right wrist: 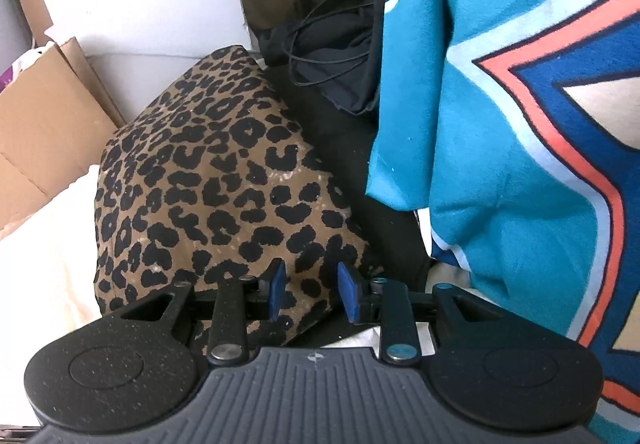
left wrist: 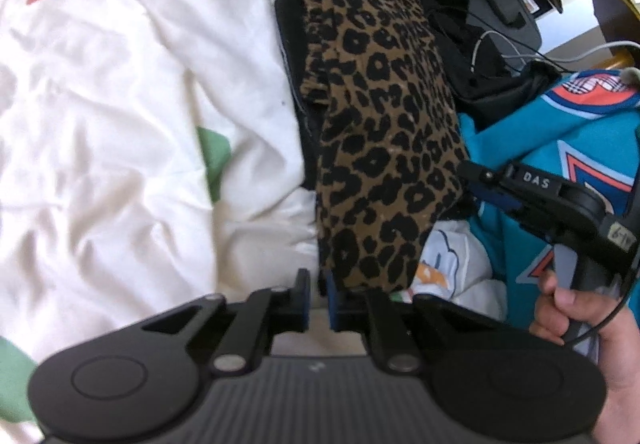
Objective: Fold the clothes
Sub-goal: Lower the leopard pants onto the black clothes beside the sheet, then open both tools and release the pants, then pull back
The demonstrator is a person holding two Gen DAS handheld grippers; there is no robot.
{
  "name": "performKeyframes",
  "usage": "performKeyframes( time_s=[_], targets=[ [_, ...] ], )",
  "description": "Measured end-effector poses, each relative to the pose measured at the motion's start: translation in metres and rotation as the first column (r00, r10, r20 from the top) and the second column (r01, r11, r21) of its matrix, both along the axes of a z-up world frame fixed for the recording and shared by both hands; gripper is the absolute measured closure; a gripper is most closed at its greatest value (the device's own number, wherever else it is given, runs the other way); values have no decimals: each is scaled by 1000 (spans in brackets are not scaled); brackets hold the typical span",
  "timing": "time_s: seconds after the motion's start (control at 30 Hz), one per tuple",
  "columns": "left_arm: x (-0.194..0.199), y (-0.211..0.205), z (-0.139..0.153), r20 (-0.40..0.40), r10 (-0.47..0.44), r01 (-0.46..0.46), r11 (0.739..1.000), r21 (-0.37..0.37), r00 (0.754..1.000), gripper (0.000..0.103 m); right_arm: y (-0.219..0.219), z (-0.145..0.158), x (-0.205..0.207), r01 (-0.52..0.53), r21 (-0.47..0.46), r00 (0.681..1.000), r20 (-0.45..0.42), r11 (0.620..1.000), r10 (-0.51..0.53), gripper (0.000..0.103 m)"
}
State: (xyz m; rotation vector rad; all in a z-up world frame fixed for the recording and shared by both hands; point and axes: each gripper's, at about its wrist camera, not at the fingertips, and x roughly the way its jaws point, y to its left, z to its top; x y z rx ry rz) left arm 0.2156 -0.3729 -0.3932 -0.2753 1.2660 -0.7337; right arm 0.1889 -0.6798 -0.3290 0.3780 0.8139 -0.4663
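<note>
A folded leopard-print garment (left wrist: 384,115) tops a dark pile, right of white bedding (left wrist: 120,103) and left of a teal jersey (right wrist: 500,123). The left gripper (left wrist: 318,300), jaws narrowly parted, holds nothing at the near edge; the right gripper (right wrist: 310,286) hovers open above. A careless nudge could likely slide the fold off.

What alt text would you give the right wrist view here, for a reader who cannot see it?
The right tool hovers open over a folded leopard-print garment, its blue pads apart with nothing between them. A teal jersey with orange, white and navy graphics fills the right side; a cardboard box stands at left, black fabric and cords behind.
</note>
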Motion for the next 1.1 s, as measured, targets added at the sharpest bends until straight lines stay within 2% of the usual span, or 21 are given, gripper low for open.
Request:
performKeyframes(
  time_s=[0.13,0.2,0.27,0.3,0.47,0.53,0.67,0.83,1.1],
  targets=[
    [2,2,12,38,1,-3,999,48,999,73,6,2,-1,7,7,1000,-15,1000,-6,65],
    [3,2,17,40,-3,0,998,65,999,57,10,4,-2,22,18,1000,-21,1000,-21,58],
    [3,4,23,58,-1,-4,997,80,998,41,16,8,-2,37,37,999,-19,999,-36,56],
    [3,5,27,67,3,-9,996,90,998,38,19,10,-1,39,42,999,-16,998,-38,55],
    [-1,16,42,85,20,-28,995,93,996,29,34,21,2,32,32,999,-13,999,-31,33],
    [-3,20,50,105,25,-36,993,108,994,26,38,25,3,38,30,999,-17,999,-38,28],
    [1,34,59,91,61,-74,988,139,994,23,39,34,2,70,38,998,-14,997,-69,18],
    [13,51,82,119,41,-58,988,143,992,20,38,48,0,79,86,997,-4,993,-79,17],
    [39,81,140,158,101,-131,972,193,982,13,42,99,7,33,156,999,-29,987,-29,13]
  ],
)
